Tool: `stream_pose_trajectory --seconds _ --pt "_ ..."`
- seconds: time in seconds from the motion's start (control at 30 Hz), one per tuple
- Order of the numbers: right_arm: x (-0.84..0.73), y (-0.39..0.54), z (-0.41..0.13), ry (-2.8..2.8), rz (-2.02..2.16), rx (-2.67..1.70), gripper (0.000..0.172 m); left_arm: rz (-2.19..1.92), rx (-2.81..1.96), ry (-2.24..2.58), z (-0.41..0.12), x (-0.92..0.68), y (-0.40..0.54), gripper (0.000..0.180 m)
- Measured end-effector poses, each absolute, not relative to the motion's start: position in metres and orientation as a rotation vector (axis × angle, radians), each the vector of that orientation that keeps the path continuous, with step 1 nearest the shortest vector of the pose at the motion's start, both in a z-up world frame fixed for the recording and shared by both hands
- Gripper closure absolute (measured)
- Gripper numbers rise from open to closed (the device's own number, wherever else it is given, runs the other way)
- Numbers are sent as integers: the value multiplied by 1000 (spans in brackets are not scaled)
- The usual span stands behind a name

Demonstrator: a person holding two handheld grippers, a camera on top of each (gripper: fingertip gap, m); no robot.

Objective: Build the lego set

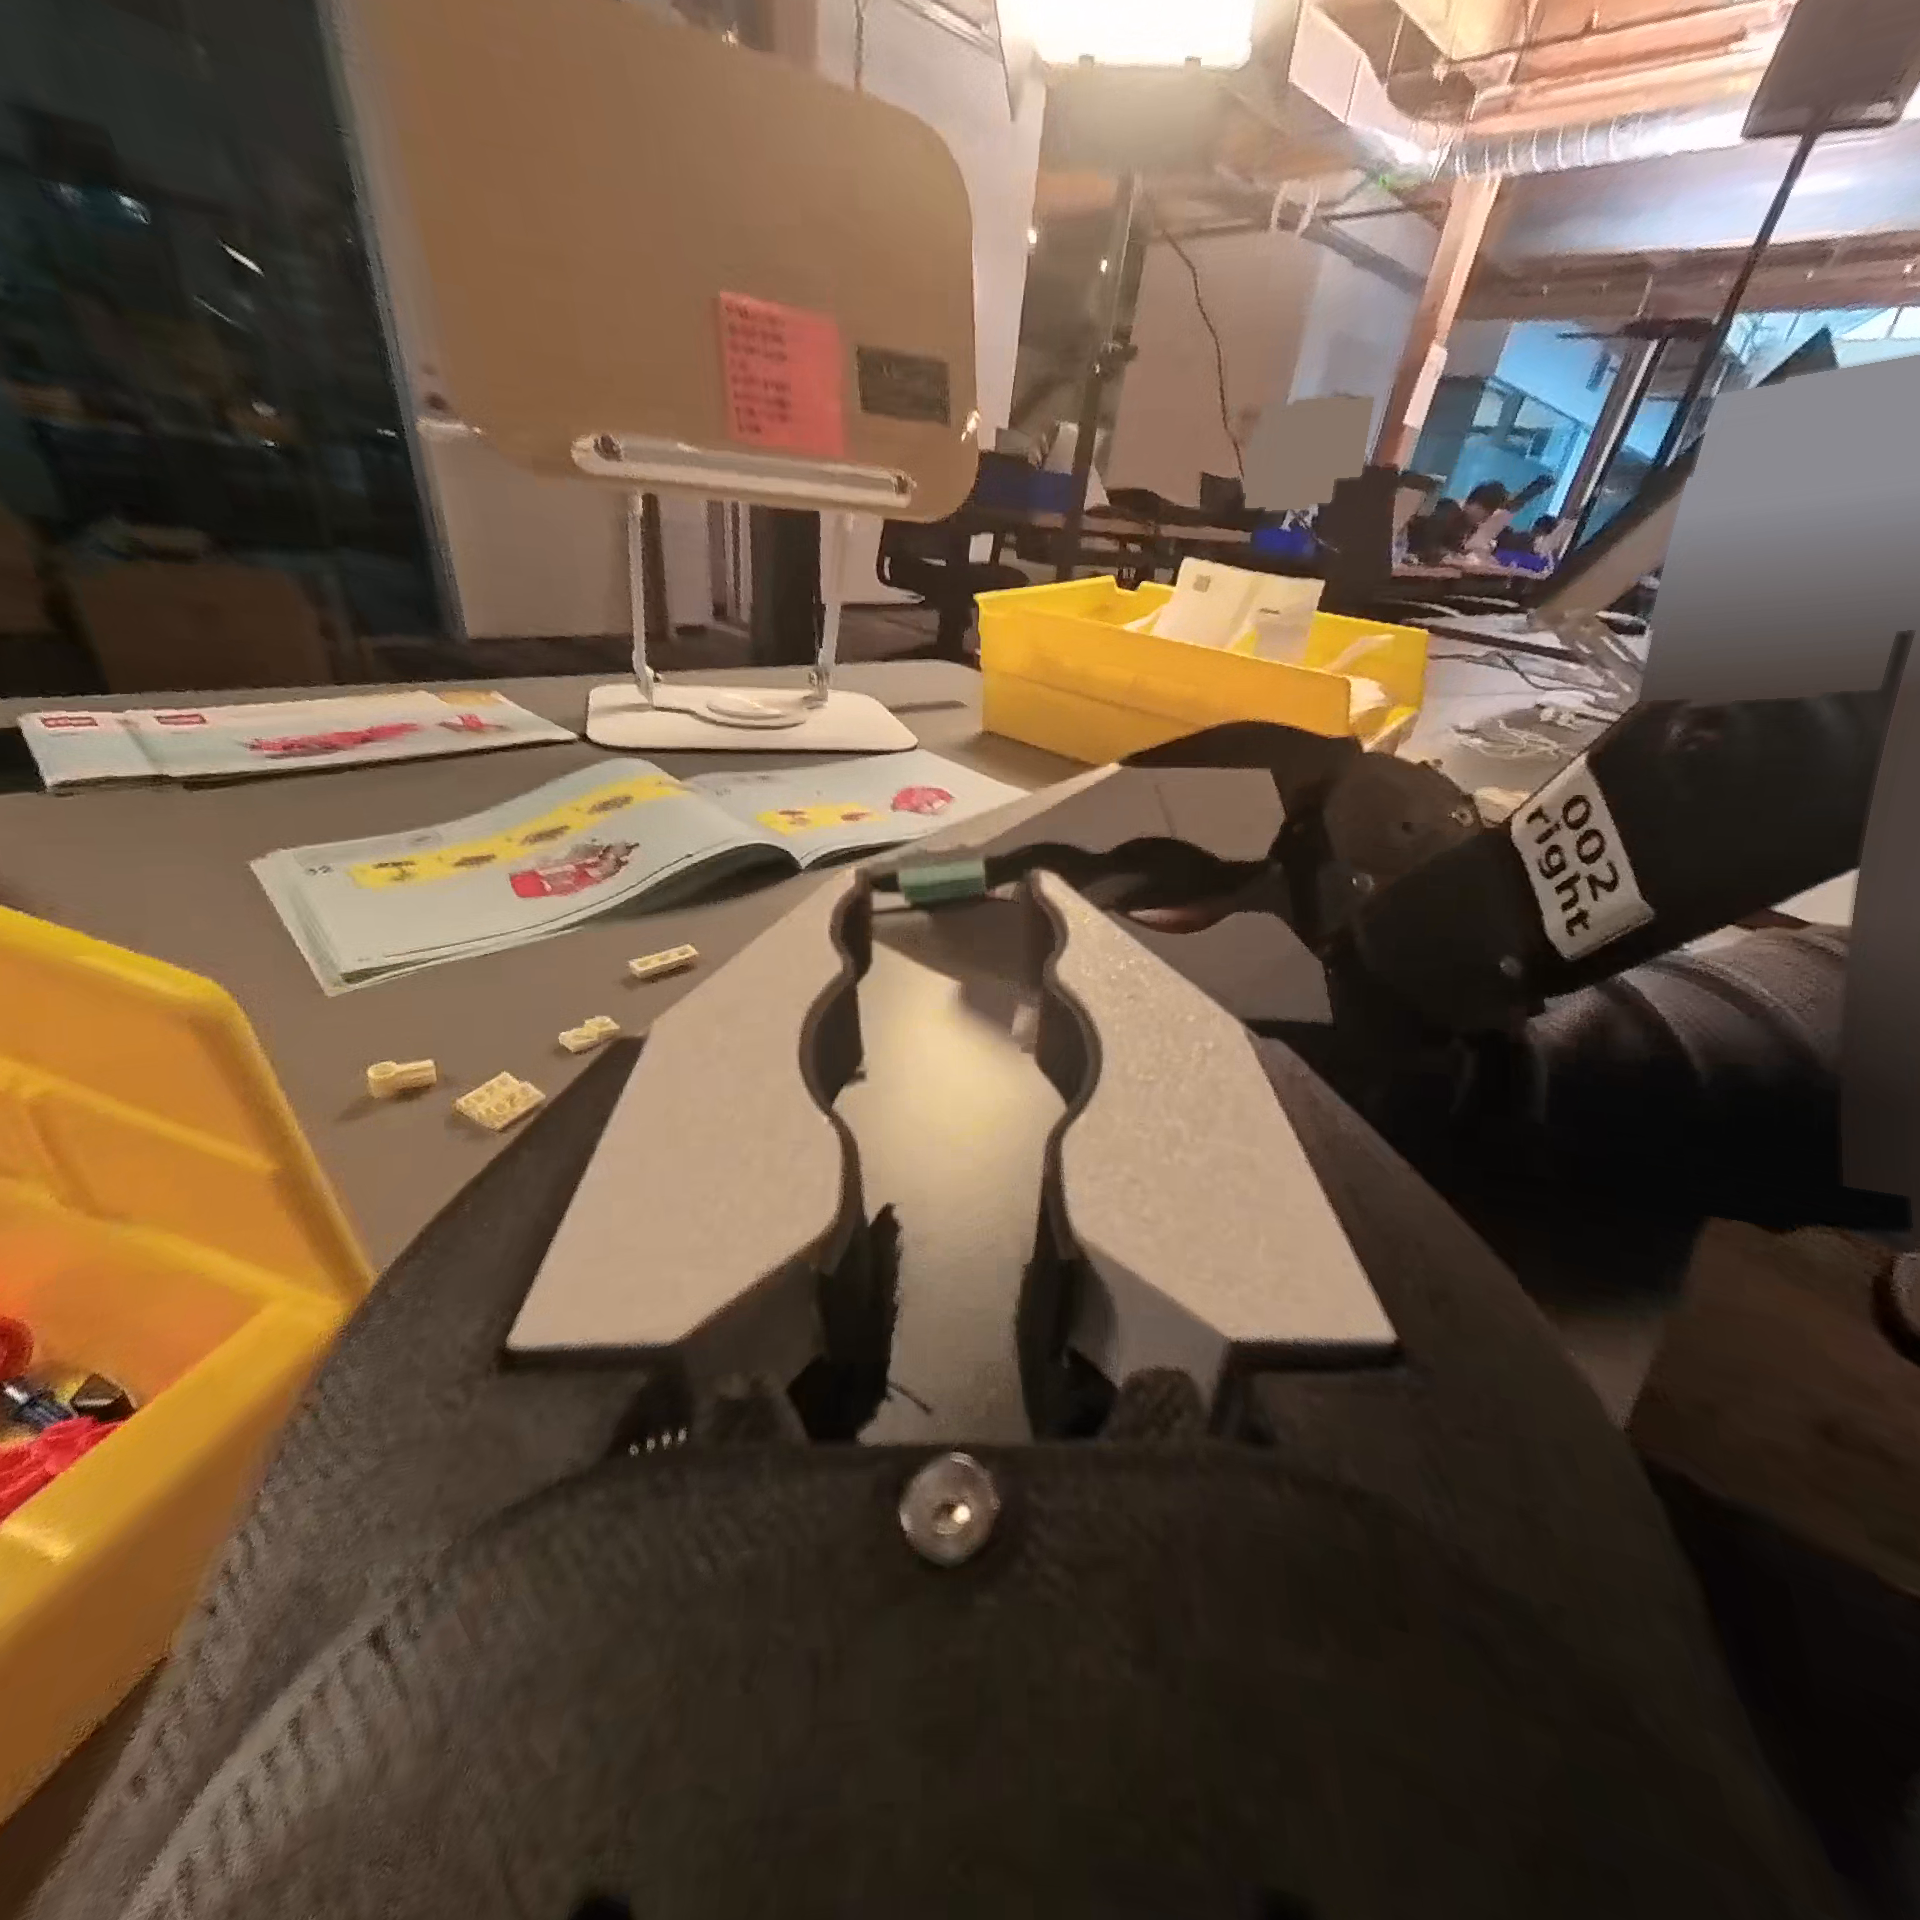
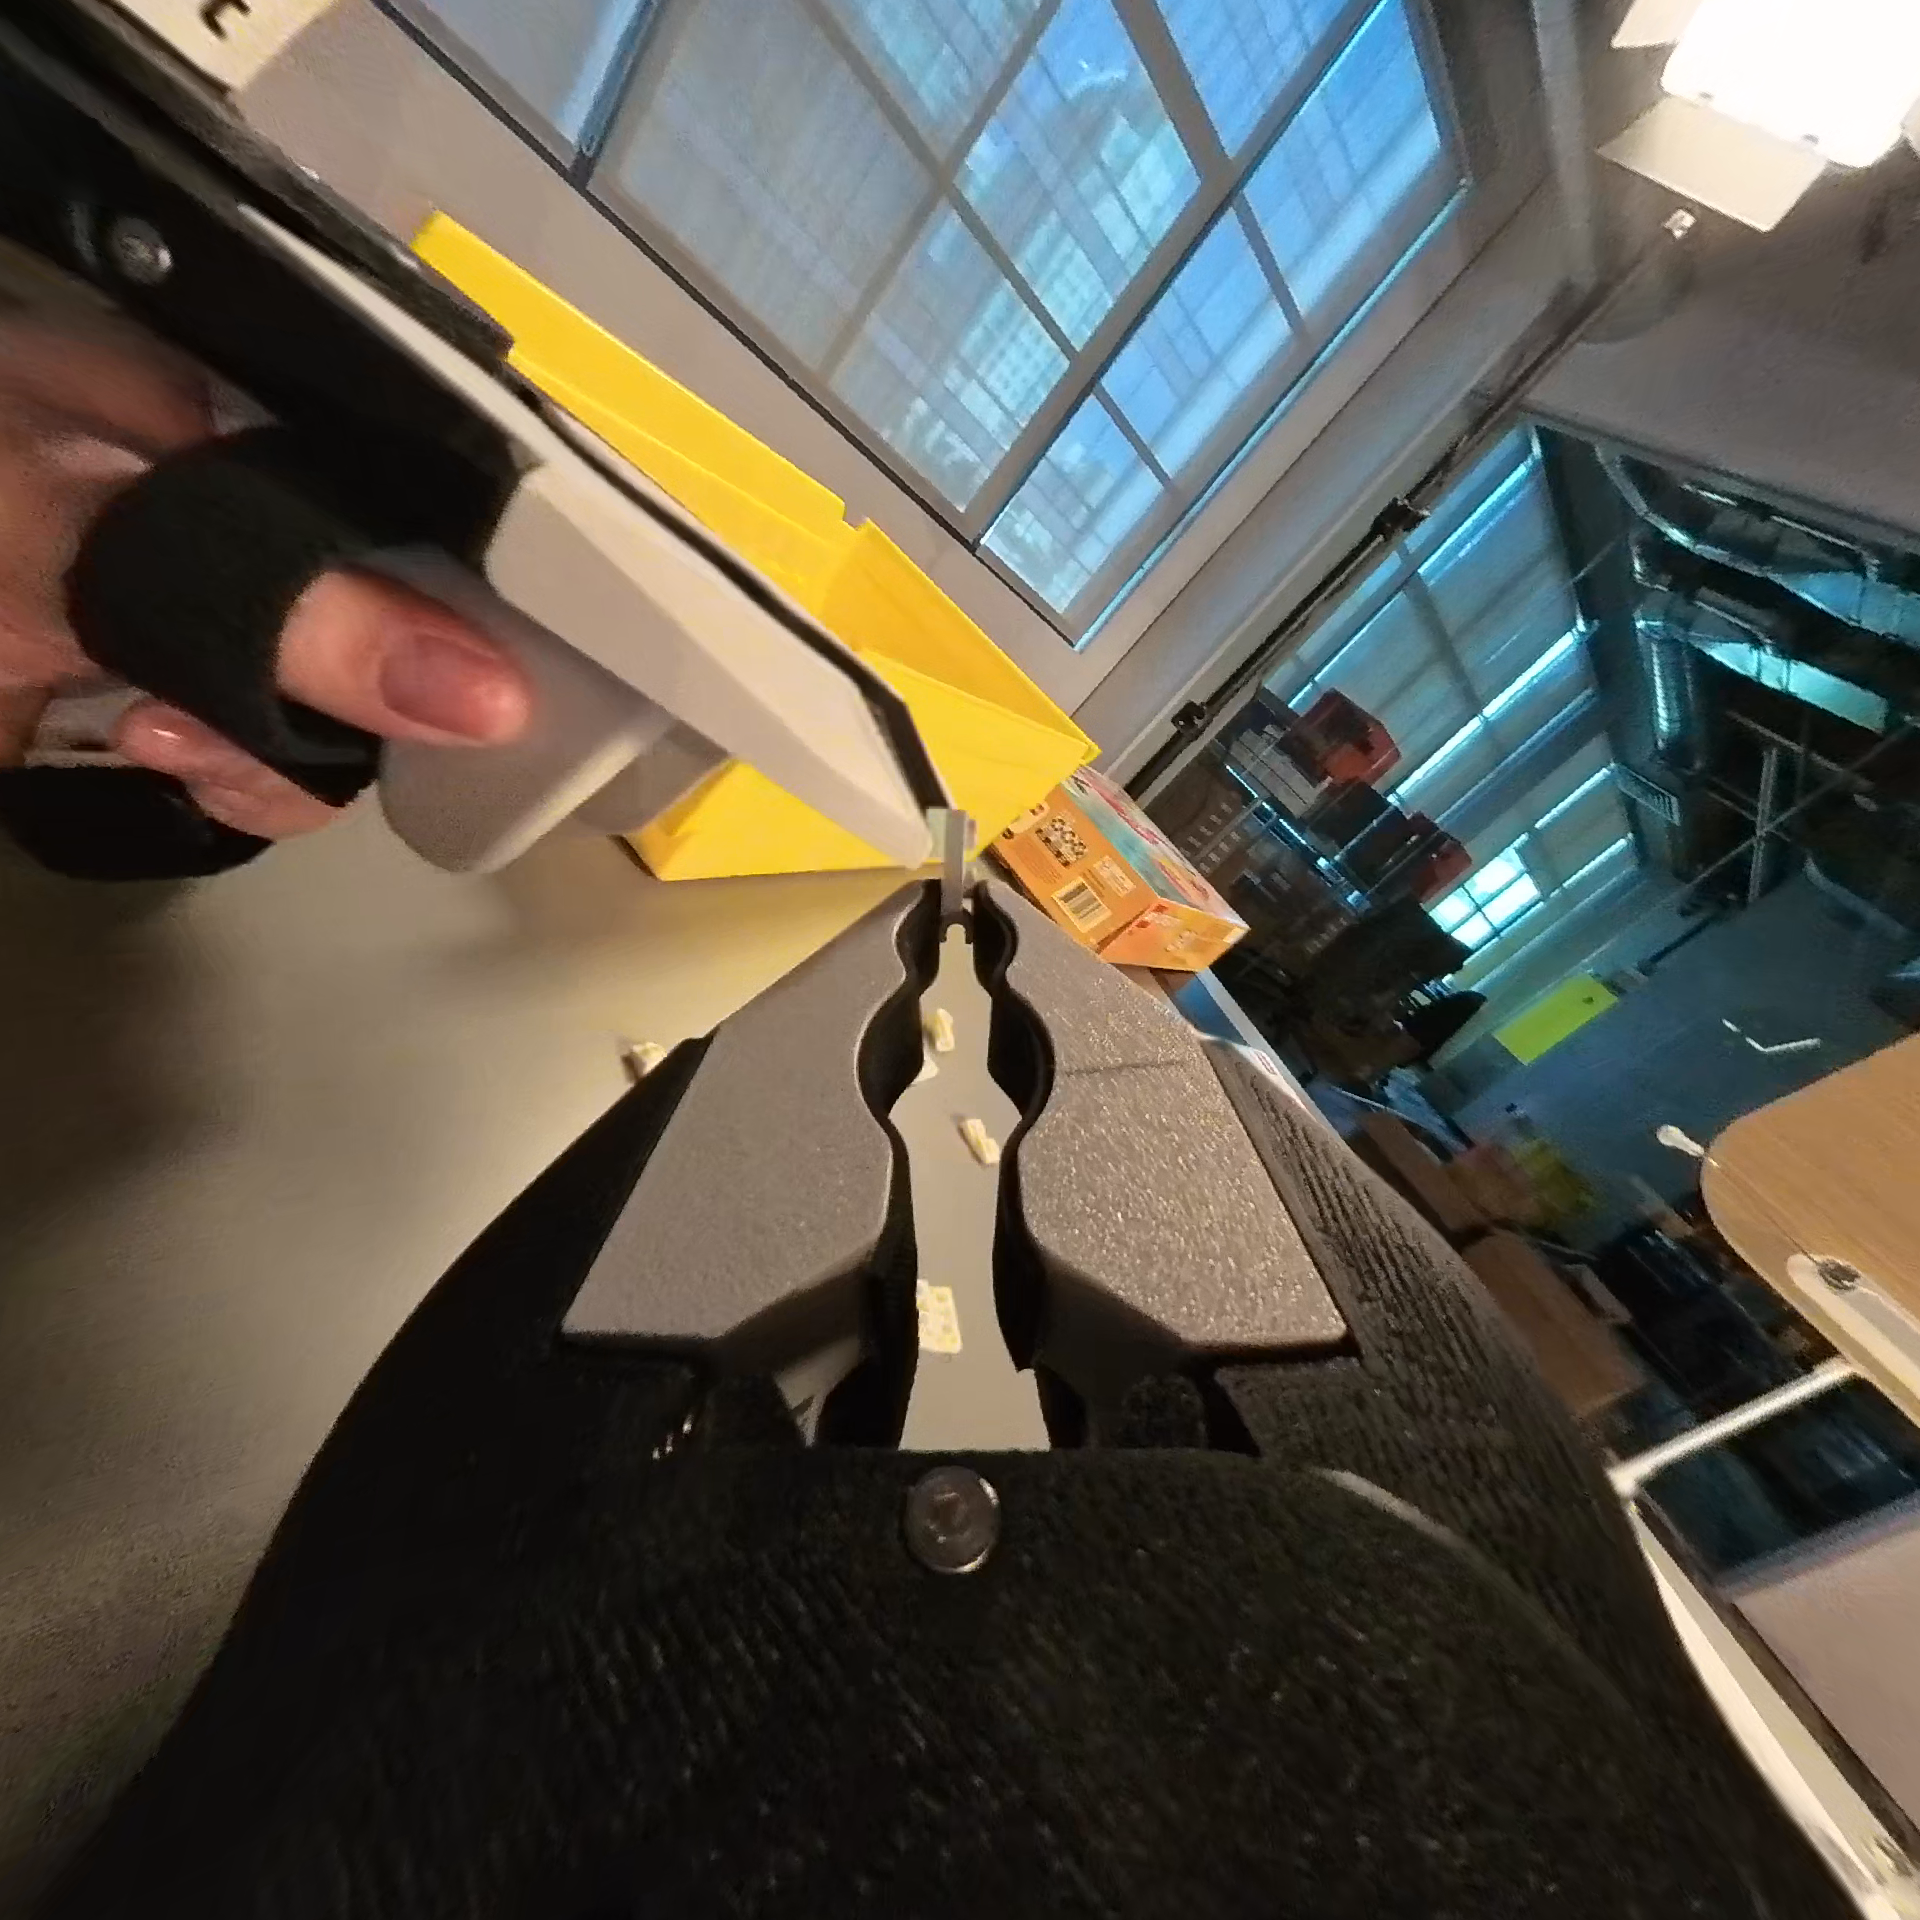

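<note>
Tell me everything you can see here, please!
Green brick: one, in the air between the left gripper's fingertips.
Cream bricks: four, loose on the table.
Booklets: two, pale blue; one open, one closed behind it.
Near bin: one, yellow, at the left, red bits inside.
Far bin: one, yellow, at the back, white papers inside.
Stand: one, white, holding a wooden board.
Box: one, orange, on the table edge.
Table: one, grey.
Hand: one, black-gloved, holding the left gripper.
Left gripper: grey fingers, either side of the green brick.
Right gripper: dark fingers, pinching that brick.
</note>
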State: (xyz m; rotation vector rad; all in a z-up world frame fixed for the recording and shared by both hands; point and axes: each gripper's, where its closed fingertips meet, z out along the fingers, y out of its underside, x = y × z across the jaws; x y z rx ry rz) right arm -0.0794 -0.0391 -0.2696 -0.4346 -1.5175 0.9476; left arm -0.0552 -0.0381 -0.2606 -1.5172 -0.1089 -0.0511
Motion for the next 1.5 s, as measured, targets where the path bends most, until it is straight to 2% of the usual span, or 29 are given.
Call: stream_pose_trajectory --seconds 0.27,1.13,1.23,1.5 --pt "-76 -46 -269 -1534 1018 -421 168 -138 -1499 -110 -262 -51 -36 165" --pt "-69 -50 -262 -1488 968 -345 168 -72 -1466 -48 -256 -44 -41 165" --pt "-68 -52 -263 -1519 1032 -384 163 -57 -1455 -55 -255 -45 -43 165" --pt "-61 -50 -262 -1521 928 -299 167 -93 -1438 -48 -253 -44 -45 165"
